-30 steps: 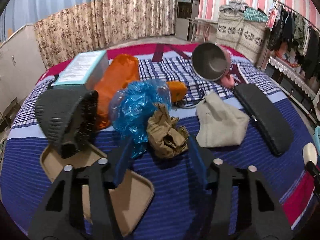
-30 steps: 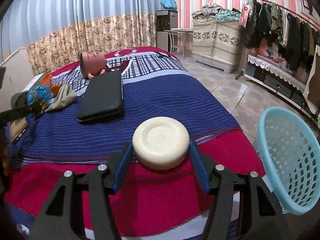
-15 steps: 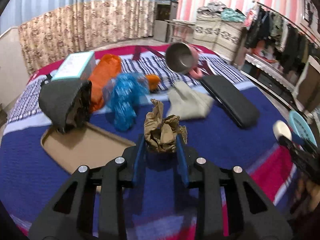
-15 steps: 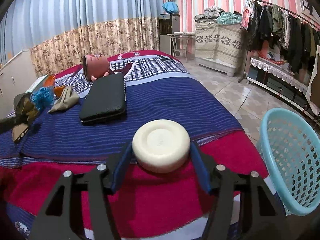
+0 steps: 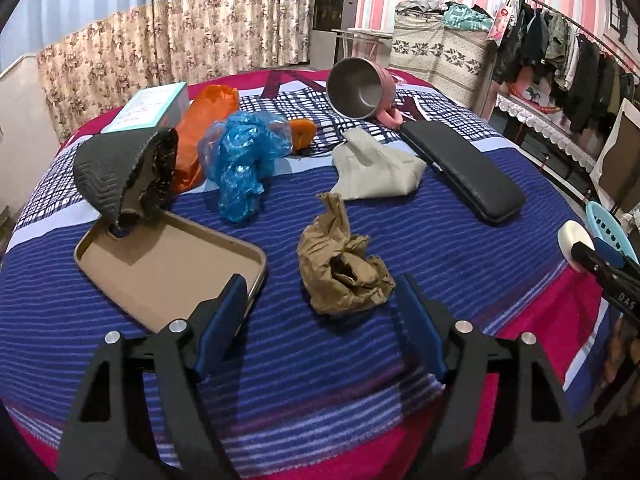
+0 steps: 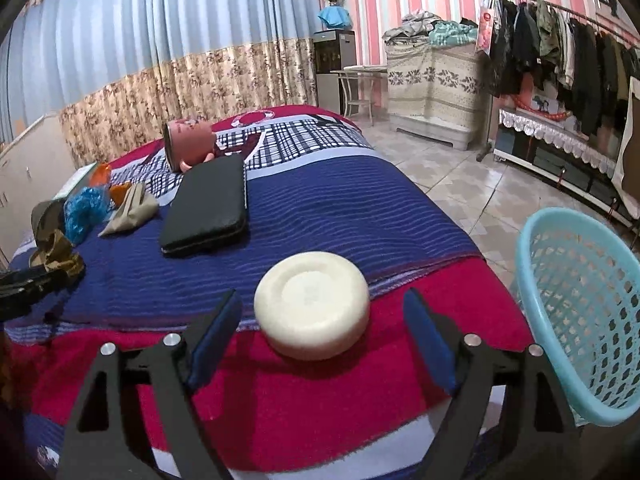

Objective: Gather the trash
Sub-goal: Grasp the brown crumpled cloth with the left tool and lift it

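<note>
Both grippers let go: the left gripper jaws are opening around the crumpled brown paper, dropped nearer the blue basket; the right gripper jaws widen off the white disc beside it, neither binned.

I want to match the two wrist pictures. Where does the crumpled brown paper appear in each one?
Left wrist view: crumpled brown paper lies low in the centre, on the blue bedspread just ahead of the fingers.
Right wrist view: it is at the far left edge, small.
Shared landmark: the black case on the bed.
</note>
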Tool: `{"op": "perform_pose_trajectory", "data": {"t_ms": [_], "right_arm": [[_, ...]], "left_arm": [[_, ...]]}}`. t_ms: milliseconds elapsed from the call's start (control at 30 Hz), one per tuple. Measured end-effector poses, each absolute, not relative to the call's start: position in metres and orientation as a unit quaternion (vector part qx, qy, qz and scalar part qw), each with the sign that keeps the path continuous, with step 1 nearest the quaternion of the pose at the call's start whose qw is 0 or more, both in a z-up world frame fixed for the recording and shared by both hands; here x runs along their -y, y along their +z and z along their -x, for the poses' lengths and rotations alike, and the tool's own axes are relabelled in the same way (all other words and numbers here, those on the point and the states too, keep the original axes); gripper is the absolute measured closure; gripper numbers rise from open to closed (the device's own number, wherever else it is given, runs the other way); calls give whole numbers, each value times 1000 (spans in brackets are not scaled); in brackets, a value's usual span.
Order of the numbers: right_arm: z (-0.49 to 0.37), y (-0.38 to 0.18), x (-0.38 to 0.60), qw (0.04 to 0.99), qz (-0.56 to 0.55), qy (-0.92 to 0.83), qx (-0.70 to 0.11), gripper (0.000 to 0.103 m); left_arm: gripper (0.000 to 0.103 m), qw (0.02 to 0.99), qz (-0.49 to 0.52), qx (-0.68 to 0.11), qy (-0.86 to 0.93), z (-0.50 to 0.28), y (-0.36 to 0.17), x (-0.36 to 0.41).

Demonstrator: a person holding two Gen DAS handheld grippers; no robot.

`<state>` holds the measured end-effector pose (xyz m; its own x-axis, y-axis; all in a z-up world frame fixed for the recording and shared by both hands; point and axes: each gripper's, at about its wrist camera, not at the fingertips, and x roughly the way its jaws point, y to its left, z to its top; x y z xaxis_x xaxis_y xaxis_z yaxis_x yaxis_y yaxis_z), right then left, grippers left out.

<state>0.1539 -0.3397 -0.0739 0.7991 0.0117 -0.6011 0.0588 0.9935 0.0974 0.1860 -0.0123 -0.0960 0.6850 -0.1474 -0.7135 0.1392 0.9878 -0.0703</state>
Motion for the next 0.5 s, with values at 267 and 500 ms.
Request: {"op": "perform_pose_trajectory", "data": {"t_ms": [267, 500], "right_arm": [[-152, -72, 338, 947, -39, -6, -319, 41], [-123, -43, 379, 954, -80, -61, -282, 41]], "left_arm": [[60, 916, -8, -389, -98, -190, -94, 26], [61, 926, -14, -353, -135, -193, -66, 68]]}}
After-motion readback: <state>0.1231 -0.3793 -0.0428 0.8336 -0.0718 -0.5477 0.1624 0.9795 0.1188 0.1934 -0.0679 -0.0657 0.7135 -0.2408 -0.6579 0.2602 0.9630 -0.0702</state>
